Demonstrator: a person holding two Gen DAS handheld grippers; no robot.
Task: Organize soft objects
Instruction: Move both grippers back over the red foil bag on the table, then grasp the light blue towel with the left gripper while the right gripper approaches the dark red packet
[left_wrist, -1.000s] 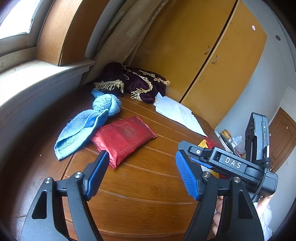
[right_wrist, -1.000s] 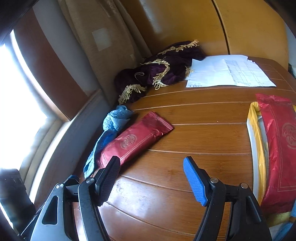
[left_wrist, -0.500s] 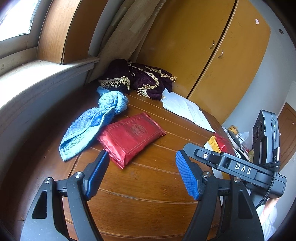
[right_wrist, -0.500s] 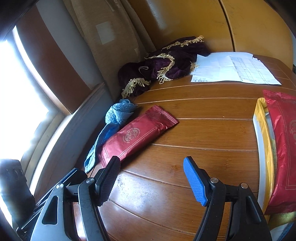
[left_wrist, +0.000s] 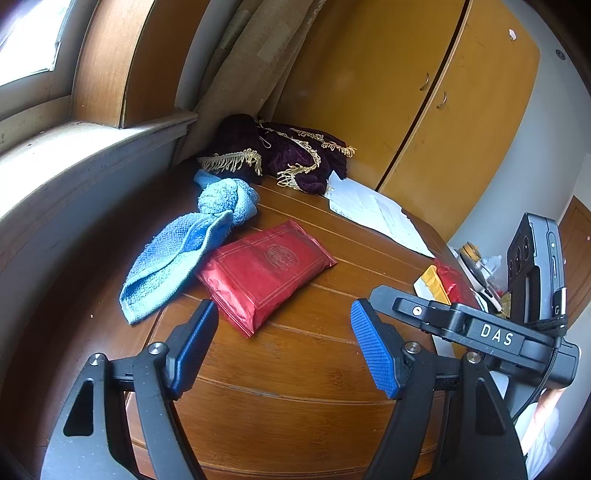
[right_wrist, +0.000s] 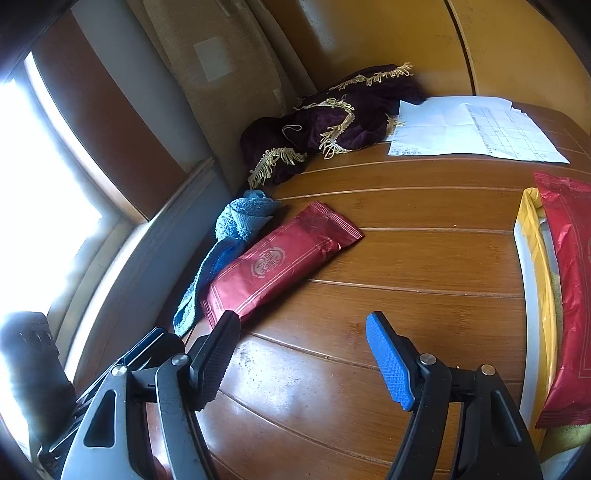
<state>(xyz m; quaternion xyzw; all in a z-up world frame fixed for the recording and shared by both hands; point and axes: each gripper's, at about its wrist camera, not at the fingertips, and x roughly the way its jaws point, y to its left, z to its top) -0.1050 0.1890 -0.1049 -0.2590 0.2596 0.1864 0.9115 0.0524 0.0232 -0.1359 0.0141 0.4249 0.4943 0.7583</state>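
Observation:
A red foil pouch (left_wrist: 266, 266) (right_wrist: 280, 258) lies flat on the wooden table (left_wrist: 306, 354) (right_wrist: 406, 251). A knotted light-blue towel (left_wrist: 192, 240) (right_wrist: 229, 243) rests against its left side. A dark purple cloth with gold fringe (left_wrist: 280, 151) (right_wrist: 332, 118) is heaped at the table's far corner. My left gripper (left_wrist: 282, 347) hovers open just short of the pouch, nothing between its fingers. My right gripper (right_wrist: 303, 354) is open too, a little to the right of the pouch's near end. At the right edge another red pouch (right_wrist: 569, 280) lies on a yellow pack (right_wrist: 535, 266).
White paper sheets (left_wrist: 373, 214) (right_wrist: 469, 129) lie at the back of the table. A window sill (left_wrist: 85, 155) runs along the left, with a curtain (left_wrist: 251, 59) in the corner. Yellow-brown cupboard doors (left_wrist: 424, 85) stand behind. The right gripper's body (left_wrist: 495, 332) shows in the left wrist view.
Both grippers have moved closer to the red pouch and towel, which now sit larger and nearer the fingers. Both stay open. No object has shifted on the table.

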